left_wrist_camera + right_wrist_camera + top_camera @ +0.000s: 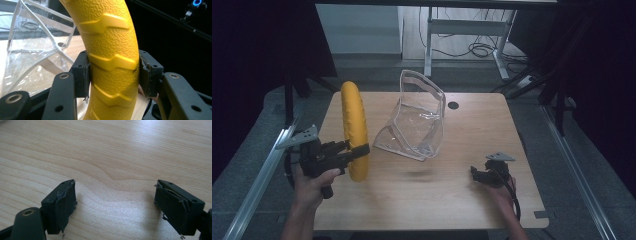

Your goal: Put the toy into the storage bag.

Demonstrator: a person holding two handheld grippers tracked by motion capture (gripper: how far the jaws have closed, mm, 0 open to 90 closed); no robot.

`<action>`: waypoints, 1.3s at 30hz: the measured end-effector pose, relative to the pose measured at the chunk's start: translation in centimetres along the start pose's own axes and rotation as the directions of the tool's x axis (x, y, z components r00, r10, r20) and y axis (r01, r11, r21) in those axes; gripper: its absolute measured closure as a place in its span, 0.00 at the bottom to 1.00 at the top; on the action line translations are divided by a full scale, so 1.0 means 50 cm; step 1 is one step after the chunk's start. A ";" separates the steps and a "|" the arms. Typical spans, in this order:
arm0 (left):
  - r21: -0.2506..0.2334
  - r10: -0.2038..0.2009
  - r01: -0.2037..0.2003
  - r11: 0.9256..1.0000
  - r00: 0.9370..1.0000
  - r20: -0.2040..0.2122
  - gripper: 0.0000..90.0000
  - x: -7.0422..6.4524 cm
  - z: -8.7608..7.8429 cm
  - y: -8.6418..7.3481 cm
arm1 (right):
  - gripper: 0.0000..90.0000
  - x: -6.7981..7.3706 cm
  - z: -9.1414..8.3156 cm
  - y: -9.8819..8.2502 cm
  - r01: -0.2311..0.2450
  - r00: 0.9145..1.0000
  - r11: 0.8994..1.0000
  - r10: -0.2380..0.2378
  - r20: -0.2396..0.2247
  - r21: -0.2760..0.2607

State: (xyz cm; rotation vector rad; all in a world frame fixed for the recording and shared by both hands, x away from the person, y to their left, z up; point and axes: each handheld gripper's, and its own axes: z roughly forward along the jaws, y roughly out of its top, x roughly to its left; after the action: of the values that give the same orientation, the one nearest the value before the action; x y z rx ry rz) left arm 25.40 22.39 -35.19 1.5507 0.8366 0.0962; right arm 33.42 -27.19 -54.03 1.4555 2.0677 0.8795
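A yellow ring (353,128) with a bumpy tread stands on edge above the left part of the wooden table (452,195). My left gripper (360,150) is shut on its lower rim; in the left gripper view both pads press the yellow ring (112,62) from either side, the left gripper (113,75) straddling it. A clear plastic bag (418,120) with white edging stands open just right of the ring, and the clear plastic bag (35,50) shows behind the ring. My right gripper (475,173) rests low at the table's right, open, with only bare wood between the right gripper (115,205) jaws.
A round cable hole (453,105) sits in the table near its far edge. Metal rails (262,170) run along both sides of the table. A desk frame with cables (472,35) stands on the floor beyond.
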 end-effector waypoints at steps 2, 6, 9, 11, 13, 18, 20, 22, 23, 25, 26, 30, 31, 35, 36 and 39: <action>-0.009 -0.004 0.004 1.000 1.000 0.007 0.56 0.000 0.002 0.004 | 0.20 0.000 0.000 0.000 0.001 1.000 1.000 -0.001 0.001 0.000; -0.016 -0.005 0.005 1.000 1.000 0.009 0.56 -0.001 0.005 0.011 | 0.20 0.000 0.000 0.000 0.001 1.000 1.000 -0.001 0.000 0.002; -0.030 -0.006 0.006 1.000 1.000 0.005 0.56 -0.002 0.007 0.017 | 0.20 0.000 0.000 0.000 0.001 1.000 1.000 -0.001 -0.001 0.002; -0.042 -0.010 0.010 0.999 1.000 0.004 0.56 -0.003 0.009 0.021 | 0.20 0.000 0.000 0.000 0.000 1.000 1.000 0.000 -0.001 0.002; -0.046 -0.010 0.010 0.999 1.000 0.002 0.56 -0.004 0.012 0.026 | 0.20 0.000 0.000 0.000 0.000 1.000 1.000 0.000 -0.001 0.002; -0.056 0.000 0.000 0.998 1.000 -0.002 0.56 -0.009 0.022 0.040 | 0.20 0.000 0.000 0.000 -0.001 1.000 1.000 0.001 -0.001 0.002; -0.060 0.009 -0.009 0.998 1.000 -0.007 0.56 -0.013 0.025 0.047 | 0.20 0.000 0.000 0.000 -0.001 1.000 1.000 0.001 0.000 0.002; -0.067 0.020 -0.020 0.998 1.000 -0.011 0.56 -0.019 0.028 0.058 | 0.20 0.000 0.000 0.000 -0.002 1.000 1.000 0.002 -0.001 0.002; -0.067 0.020 -0.020 0.998 1.000 -0.011 0.56 -0.019 0.028 0.058 | 0.20 0.000 0.000 0.000 -0.001 1.000 1.000 0.001 0.000 0.001; -0.070 0.024 -0.025 0.997 1.000 -0.007 0.56 -0.022 0.030 0.066 | 0.20 0.000 0.000 0.000 -0.001 1.000 1.000 0.001 0.000 0.002; -0.074 0.027 -0.028 0.997 1.000 -0.003 0.56 -0.026 0.032 0.074 | 0.20 0.000 0.000 0.000 0.000 1.000 1.000 0.000 0.001 0.001; -0.088 0.035 -0.035 0.996 0.999 0.000 0.56 -0.034 0.038 0.091 | 0.20 0.000 0.001 0.000 0.000 1.000 1.000 0.000 0.001 -0.001; -0.088 0.035 -0.035 0.996 0.999 0.000 0.56 -0.034 0.038 0.091 | 0.20 0.000 0.001 0.000 0.000 1.000 1.000 0.000 0.001 -0.001; -0.103 0.040 -0.038 0.994 0.999 0.013 0.56 -0.042 0.048 0.104 | 0.20 0.000 0.001 0.000 -0.001 1.000 1.000 0.001 0.000 -0.003; -0.106 0.039 -0.037 0.994 0.999 0.017 0.56 -0.043 0.050 0.107 | 0.20 0.000 0.001 0.000 -0.002 1.000 1.000 0.002 0.000 -0.003; -0.109 0.036 -0.032 0.994 0.999 0.034 0.56 -0.046 0.058 0.115 | 0.20 0.000 0.001 0.000 -0.003 1.000 1.000 0.003 0.002 -0.003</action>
State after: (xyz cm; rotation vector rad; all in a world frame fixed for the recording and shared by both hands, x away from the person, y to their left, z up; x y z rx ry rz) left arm 27.81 19.14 -29.68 1.4609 0.7643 0.1356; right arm 33.48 -27.19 -54.06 1.4573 2.0630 0.8813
